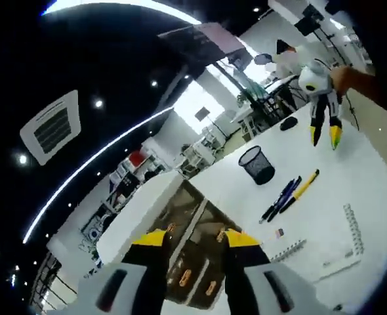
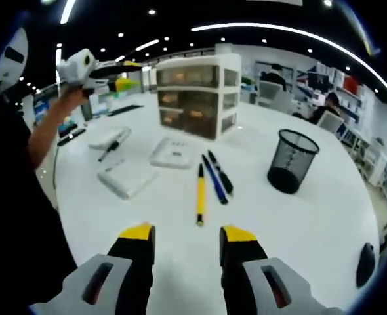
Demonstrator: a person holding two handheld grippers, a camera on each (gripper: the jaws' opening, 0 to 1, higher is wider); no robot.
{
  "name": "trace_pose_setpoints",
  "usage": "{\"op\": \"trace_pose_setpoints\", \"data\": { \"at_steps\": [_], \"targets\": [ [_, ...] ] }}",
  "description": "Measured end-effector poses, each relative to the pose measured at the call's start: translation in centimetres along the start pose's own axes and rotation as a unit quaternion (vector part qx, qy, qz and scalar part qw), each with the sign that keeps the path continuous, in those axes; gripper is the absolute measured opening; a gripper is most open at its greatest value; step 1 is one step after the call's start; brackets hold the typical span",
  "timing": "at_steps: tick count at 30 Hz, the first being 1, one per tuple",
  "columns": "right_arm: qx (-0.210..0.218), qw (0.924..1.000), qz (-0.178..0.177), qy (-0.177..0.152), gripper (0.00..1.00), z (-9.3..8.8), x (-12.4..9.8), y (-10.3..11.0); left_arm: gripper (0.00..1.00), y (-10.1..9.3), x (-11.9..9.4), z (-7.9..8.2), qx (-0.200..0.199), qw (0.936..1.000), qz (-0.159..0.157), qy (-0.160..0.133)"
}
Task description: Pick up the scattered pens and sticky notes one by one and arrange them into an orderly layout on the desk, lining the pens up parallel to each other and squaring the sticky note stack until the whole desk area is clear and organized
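Spread, empty right gripper (image 2: 187,237) near yellow pen (image 2: 199,195), blue pen (image 2: 214,179) and black pen (image 2: 220,172) left of mesh cup (image 2: 292,160). Left gripper (image 1: 193,239) raised, open. Risk: nudging neighbours askew during pickup.

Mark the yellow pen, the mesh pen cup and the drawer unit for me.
yellow pen (image 2: 199,195): right gripper view, middle of the barrel.
mesh pen cup (image 2: 292,162): right gripper view, side wall.
drawer unit (image 2: 197,96): right gripper view, front of the drawers.
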State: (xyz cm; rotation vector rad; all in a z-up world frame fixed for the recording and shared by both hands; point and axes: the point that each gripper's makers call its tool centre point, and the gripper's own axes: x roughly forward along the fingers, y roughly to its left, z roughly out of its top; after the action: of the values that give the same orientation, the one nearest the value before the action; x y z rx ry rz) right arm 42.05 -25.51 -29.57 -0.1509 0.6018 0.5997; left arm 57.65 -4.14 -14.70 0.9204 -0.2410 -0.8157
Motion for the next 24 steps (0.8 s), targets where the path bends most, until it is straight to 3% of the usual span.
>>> {"op": "trace_pose_setpoints", "data": {
  "at_steps": [1, 3, 4, 9, 11, 14, 17, 19, 21, 24],
  "targets": [
    [-0.001, 1.0, 0.002, 0.002, 0.38, 0.0, 0.0, 0.1, 0.3, 0.1, 0.5, -0.1, 0.04, 0.9992, 0.003, 0.008],
    [-0.002, 1.0, -0.002, 0.007, 0.38, 0.2, 0.0, -0.1, 0.3, 0.4, 1.6, -0.6, 0.124, 0.9917, 0.007, 0.036],
    [-0.003, 1.0, -0.004, 0.009, 0.38, 0.3, -0.1, -0.2, 0.3, 0.4, 1.7, -0.6, 0.134, 0.9902, 0.007, 0.039],
    [-0.005, 0.9998, -0.009, 0.017, 0.38, 0.6, -0.2, -0.5, 0.26, 0.4, 3.8, -0.6, 0.245, 0.967, -0.015, 0.068],
    [-0.005, 0.9997, -0.012, 0.022, 0.38, 0.7, -0.2, -0.7, 0.25, 0.5, 4.4, -0.7, 0.264, 0.9616, -0.018, 0.074],
    [-0.008, 0.9994, -0.016, 0.031, 0.38, 1.0, -0.1, -1.0, 0.25, 0.8, 6.1, -1.4, 0.304, 0.9479, -0.03, 0.09],
    [-0.01, 0.999, -0.021, 0.038, 0.38, 1.5, -0.2, -1.2, 0.23, 0.8, 7.4, -2.0, 0.315, 0.9431, -0.042, 0.097],
    [-0.01, 0.9988, -0.023, 0.042, 0.38, 1.6, -0.2, -1.2, 0.22, 0.2, 7.8, -2.5, 0.34, 0.9315, -0.069, 0.109],
    [-0.009, 0.9985, -0.022, 0.05, 0.38, 1.5, 0.0, -1.2, 0.21, 0.5, 8.3, -1.7, 0.353, 0.9293, -0.052, 0.095],
    [-0.015, 0.9973, -0.021, 0.068, 0.38, 1.0, 0.4, -1.0, 0.21, 0.5, 8.1, -1.5, 0.348, 0.9326, -0.035, 0.088]
  ]
}}
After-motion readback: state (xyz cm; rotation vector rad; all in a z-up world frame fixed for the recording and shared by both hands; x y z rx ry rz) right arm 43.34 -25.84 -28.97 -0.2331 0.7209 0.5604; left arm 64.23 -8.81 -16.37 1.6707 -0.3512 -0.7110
